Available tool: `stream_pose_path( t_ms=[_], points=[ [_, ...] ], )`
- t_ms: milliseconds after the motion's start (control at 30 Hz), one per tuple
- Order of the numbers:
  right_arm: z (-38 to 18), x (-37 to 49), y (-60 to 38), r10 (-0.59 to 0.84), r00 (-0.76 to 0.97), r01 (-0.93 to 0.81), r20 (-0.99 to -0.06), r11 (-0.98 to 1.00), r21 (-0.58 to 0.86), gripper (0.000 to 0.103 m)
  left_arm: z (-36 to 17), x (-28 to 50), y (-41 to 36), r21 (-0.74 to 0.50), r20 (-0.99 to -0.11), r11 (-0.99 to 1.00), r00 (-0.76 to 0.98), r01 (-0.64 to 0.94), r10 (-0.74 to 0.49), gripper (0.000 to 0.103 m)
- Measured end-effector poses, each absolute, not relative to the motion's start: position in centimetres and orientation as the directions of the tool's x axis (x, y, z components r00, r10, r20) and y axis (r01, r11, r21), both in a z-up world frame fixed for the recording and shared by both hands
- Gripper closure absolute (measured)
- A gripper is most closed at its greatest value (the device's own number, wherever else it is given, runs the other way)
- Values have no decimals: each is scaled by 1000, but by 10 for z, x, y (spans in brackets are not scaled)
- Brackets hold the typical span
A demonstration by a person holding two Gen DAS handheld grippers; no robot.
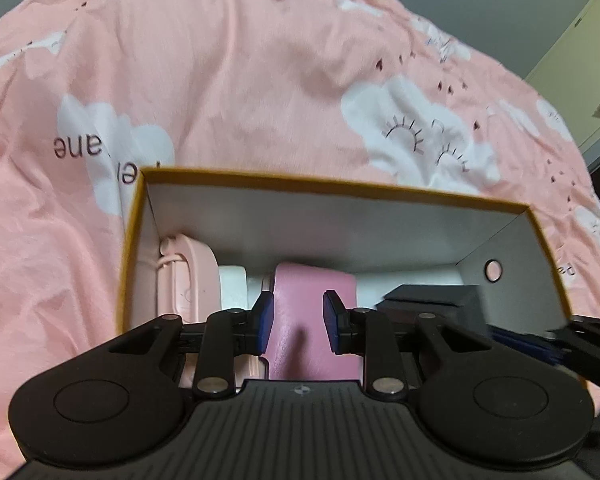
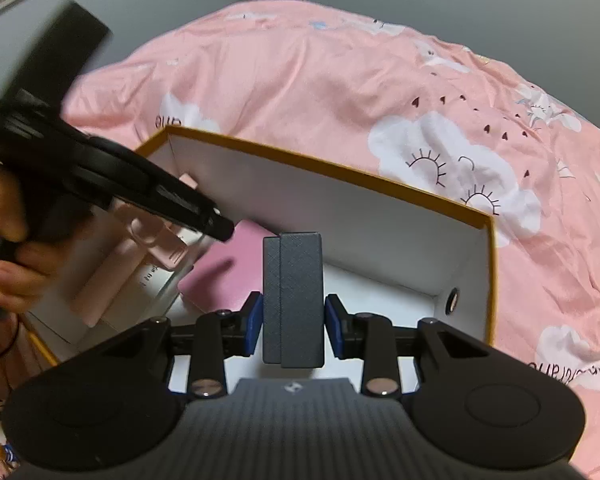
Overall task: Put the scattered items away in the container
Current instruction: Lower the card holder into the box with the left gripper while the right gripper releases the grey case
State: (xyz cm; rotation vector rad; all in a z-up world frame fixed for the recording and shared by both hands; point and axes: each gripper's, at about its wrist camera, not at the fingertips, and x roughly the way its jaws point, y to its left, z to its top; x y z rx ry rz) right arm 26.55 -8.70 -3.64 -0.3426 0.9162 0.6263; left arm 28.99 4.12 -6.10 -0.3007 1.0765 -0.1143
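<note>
Nearest the right wrist camera, the right gripper (image 2: pixel 288 326) has its jaws clamped on a dark grey case (image 2: pixel 294 300), blue pads pressing both long sides, and the case hangs above the white floor of the open box (image 2: pixel 491 280). Only its lower part is pinched, so a tilt of the wrist could let it swing or slip and land on edge instead of flat. Just left of it lies a pink wallet (image 2: pixel 224 276); in the left wrist view the left gripper (image 1: pixel 298 322) straddles that wallet (image 1: pixel 314 320) with jaws partly apart, and whether the pads actually bite it I cannot tell, since the wallet seems to rest in the box already. If they drag on it while lifting away, it could ride up against the pale pink item (image 1: pixel 188 280) at the box's left wall. The two grippers work close together and could knock one another. Further out, the soft pink bed cover (image 2: pixel 320 88) beneath gives the box a yielding base, so a hard push on the rim may shift it.
</note>
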Motion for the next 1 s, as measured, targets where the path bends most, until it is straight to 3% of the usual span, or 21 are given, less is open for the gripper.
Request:
stream_pose_path(
  t_ms=[433, 733, 1000],
  points=[
    [-53, 302, -37, 171, 393, -619, -903, 776, -122, 67, -42, 276, 62, -330, -807, 943, 529, -37, -262, 73],
    [-53, 307, -34, 215, 406, -587, -888, 806, -74, 67, -42, 270, 70, -340, -798, 940, 537, -30, -272, 73],
    [-33, 280, -22, 268, 489, -682, -830, 710, -172, 68, -39, 268, 74, -353, -789, 935, 550, -40, -274, 73]
  ],
)
